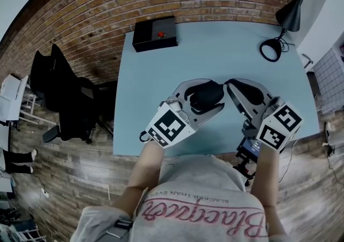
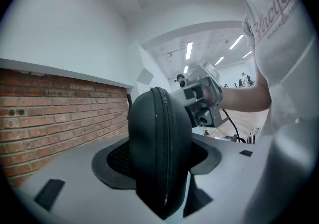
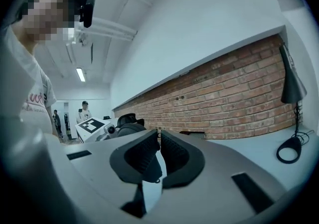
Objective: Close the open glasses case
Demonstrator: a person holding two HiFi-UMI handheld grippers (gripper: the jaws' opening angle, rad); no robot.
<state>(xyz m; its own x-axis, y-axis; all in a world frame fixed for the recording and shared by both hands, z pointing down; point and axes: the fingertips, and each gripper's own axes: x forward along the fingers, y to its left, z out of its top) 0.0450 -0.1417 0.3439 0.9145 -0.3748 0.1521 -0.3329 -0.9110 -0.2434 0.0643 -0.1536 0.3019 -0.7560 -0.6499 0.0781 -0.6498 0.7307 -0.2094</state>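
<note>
The left gripper (image 1: 219,95) is clenched on the glasses case (image 1: 204,97), which sits at the middle of the head view, over the blue table (image 1: 215,47) near its lower edge. The right gripper (image 1: 231,85) lies just to the right of the case. Its jaws are brought together with nothing between them, and whether its tip touches the case I cannot tell.

The step in hand, as I judge it, is pressing the two halves of the case together. To do that well, the squeeze should run square across the seam, with the pads on the broad shells and not on the zip, so the halves meet evenly and do not skew or slip out. The free gripper would best work at the end of the seam — a push or a pull along it while the other holds steady. Firm but not crushing pressure seems wise.

The left gripper view shows what the head view cannot: the zip line runs down the middle of the rounded shell, and the halves look met along it — whether the zip is run I cannot tell. The right gripper view alone shows that gripper's pads nearly touching, with the case off at the left of the frame, apart from them. Only the head view gives the layout: a black box (image 1: 155,33) at the table's upper left and a lamp (image 1: 290,12) at its upper right.
</note>
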